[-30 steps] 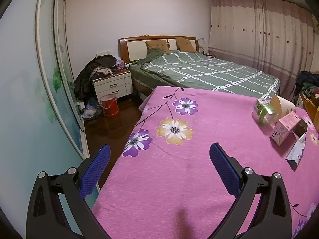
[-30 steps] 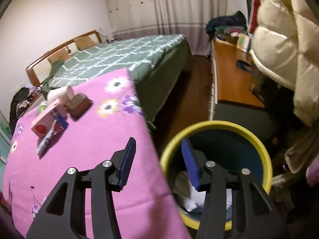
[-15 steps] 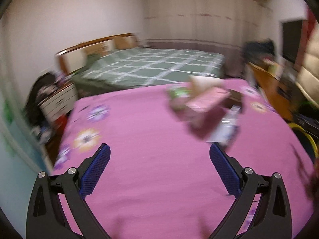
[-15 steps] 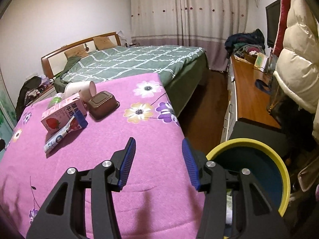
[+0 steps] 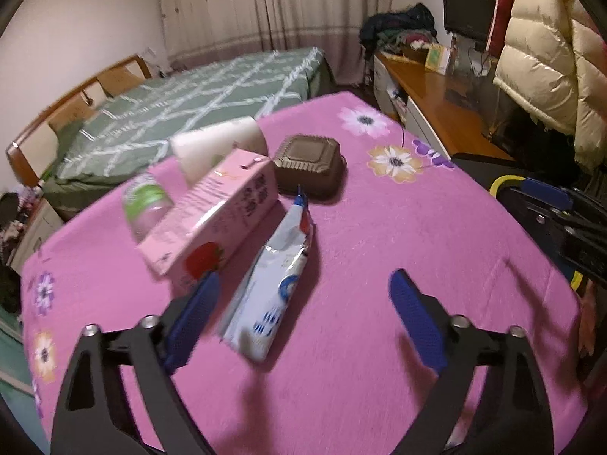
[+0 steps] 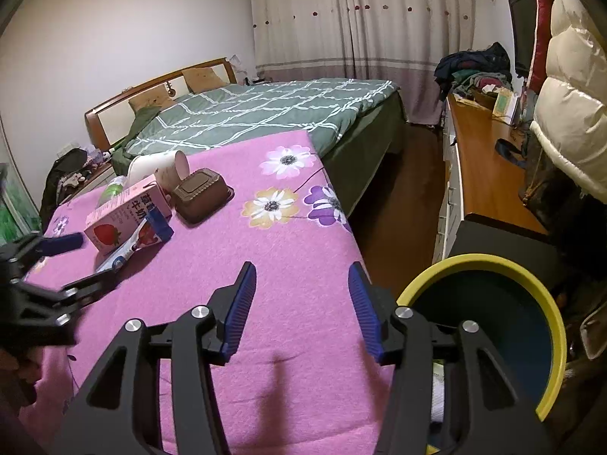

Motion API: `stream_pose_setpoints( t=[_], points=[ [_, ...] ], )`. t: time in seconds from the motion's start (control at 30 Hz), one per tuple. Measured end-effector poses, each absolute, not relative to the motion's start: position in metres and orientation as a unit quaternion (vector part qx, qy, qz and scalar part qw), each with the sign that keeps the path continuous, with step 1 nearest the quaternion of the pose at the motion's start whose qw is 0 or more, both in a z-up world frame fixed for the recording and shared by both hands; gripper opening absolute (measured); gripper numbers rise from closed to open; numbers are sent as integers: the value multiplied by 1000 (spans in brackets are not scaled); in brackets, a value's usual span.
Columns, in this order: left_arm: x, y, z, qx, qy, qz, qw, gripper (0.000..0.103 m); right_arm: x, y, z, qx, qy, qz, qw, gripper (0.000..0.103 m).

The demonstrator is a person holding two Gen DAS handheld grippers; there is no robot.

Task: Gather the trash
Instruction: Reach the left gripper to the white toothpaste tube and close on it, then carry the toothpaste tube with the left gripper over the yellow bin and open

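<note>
Left gripper, jaws closing, straddles the crinkled white-and-blue foil snack wrapper lying on the pink flowered cloth; pads not yet touching it. Risk: the left pad sits against the pink strawberry milk carton and may snag it. Right gripper is opening, empty, beside the yellow-rimmed bin.

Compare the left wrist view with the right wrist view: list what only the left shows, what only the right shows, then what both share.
Only the left wrist view: the full white-and-blue wrapper lying between the left gripper, whose jaws are closing without touching it.

Only the right wrist view: the inside of the yellow-rimmed bin, and the right gripper from behind, jaws opening on nothing.

Both: the pink cloth, strawberry milk carton, brown tray, white cup and green bed.
</note>
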State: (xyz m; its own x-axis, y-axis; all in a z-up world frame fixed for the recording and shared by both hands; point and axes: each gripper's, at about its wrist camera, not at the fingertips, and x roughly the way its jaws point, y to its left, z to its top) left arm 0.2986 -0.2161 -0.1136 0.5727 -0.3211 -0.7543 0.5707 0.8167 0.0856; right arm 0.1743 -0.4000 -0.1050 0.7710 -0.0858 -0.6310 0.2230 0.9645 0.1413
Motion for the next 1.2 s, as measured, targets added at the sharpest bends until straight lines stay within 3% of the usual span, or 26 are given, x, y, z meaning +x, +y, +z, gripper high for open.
stream_pose_setpoints(
  t=[0.27, 0.5, 0.63, 1.2],
  points=[
    [338, -230, -140, 167, 418, -250, 857, 75, 170, -408, -105, 130, 318, -79, 936, 52],
    [338, -239, -146, 169, 435, -278, 839, 30, 146, -410, -98, 125, 315, -77, 938, 52],
    [320, -252, -144, 180, 435, -293, 832, 16, 119, -423, -86, 126, 305, -86, 940, 52],
    [213, -402, -94, 214, 385, -437, 784, 14, -11, -514, -62, 150, 272, -210, 927, 52]
  ],
)
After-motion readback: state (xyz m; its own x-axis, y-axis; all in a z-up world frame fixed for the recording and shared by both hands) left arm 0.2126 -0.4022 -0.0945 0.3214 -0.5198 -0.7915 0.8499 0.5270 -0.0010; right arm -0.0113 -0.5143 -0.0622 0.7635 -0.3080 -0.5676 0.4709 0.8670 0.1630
